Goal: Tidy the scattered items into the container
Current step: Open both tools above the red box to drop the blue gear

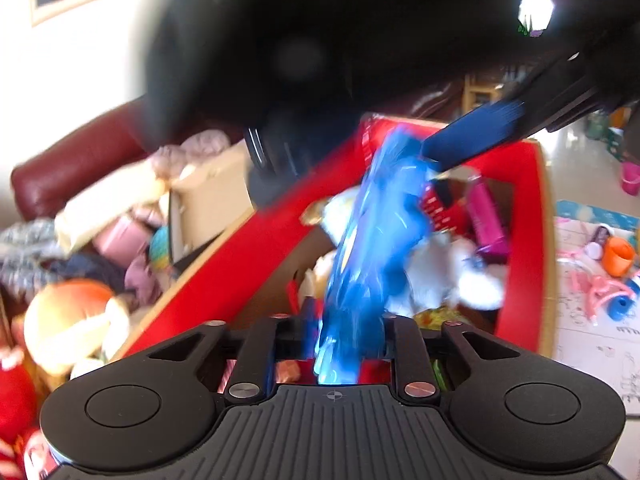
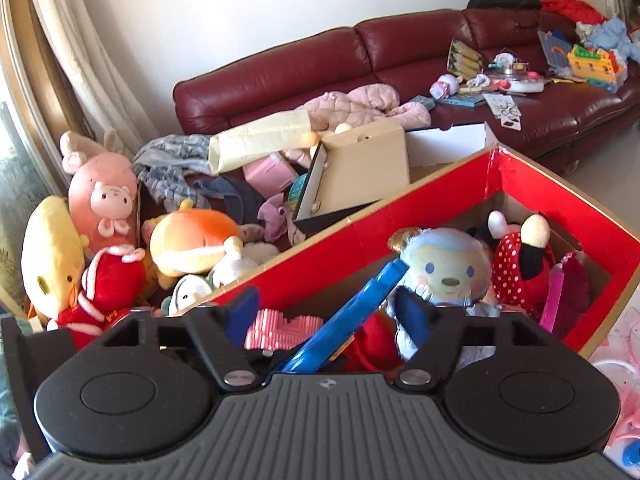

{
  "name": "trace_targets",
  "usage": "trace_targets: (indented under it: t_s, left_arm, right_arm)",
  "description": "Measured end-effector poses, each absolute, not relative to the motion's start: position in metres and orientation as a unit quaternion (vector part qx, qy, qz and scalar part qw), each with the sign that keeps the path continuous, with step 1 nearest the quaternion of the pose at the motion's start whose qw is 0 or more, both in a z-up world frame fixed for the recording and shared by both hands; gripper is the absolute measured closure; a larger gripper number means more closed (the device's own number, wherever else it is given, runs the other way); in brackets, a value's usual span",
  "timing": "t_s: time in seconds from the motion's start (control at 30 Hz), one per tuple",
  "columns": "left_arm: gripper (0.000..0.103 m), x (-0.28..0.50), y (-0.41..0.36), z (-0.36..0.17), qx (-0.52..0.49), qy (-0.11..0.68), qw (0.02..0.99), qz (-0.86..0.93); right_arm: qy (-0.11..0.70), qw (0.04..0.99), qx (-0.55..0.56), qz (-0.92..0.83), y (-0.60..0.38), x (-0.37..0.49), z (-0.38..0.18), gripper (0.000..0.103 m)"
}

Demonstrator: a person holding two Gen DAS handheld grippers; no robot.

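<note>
- Task thing: long blue plastic toy [image 2: 352,320], a translucent, glossy, hard-looking moulded piece. What kind of toy it is I cannot tell; it is motion-blurred in the left wrist view [image 1: 372,248].
- Where: over the open red-rimmed cardboard box [image 2: 440,196], running from the near edge of the box up toward its middle, above the toys already inside.
- Handling, as a judgement: light, stiff and slick, so pads could slide along it. Long, so it will swing if held at one end. A hold near mid-length across the narrow side looks safest. Probably not fragile, and plush below cushions a drop.
- Left gripper [image 1: 332,332]: jaws partly apart, blue toy between them. The blur hides whether the pads touch it; it looks loose, not clamped.
- Right gripper [image 2: 332,308]: jaws wide apart with dark blue fingers [image 2: 242,312] on either side. The toy passes between them with a clear gap on both sides, so nothing is gripped.
- In the left view, a blue finger [image 1: 472,136] of the right gripper reaches in from the upper right, at the toy's far end.
- Pose: both grippers tilt down into the box from its near side, close together and both lined up on the same toy.
- Inside the box: blue-faced plush bear [image 2: 444,268], polka-dot mouse doll [image 2: 516,264], pink striped item [image 2: 276,332].
- Outside the box, beyond its left edge: plush pile, orange plush [image 2: 196,244].
</note>
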State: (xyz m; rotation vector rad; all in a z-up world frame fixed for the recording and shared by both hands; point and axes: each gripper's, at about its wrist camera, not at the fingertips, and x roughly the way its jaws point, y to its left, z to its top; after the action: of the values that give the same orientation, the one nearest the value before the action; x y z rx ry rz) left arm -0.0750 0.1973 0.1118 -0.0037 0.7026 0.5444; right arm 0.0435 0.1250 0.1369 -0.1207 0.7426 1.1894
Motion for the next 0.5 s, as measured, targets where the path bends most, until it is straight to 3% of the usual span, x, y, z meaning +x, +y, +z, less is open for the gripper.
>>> trace_targets:
  t_s: [0.03, 0.07, 0.5]
  left_arm:
    - [0.019, -0.077, 0.200, 0.113, -0.012, 0.346, 0.898, 0.271]
    - [0.000, -0.081, 0.203, 0.113, -0.019, 0.344, 0.898, 0.275]
    - [0.000, -0.080, 0.219, 0.107, -0.030, 0.362, 0.890, 0.277]
  right_arm:
    - [0.337, 0.768, -0.047, 0.543, 0.124, 0.045, 0.138, 0.007]
    - [0.333, 0.772, -0.039, 0.540, 0.122, 0.047, 0.139, 0.006]
    - [0.373, 0.769, -0.027, 0.519, 0.111, 0.065, 0.115, 0.005]
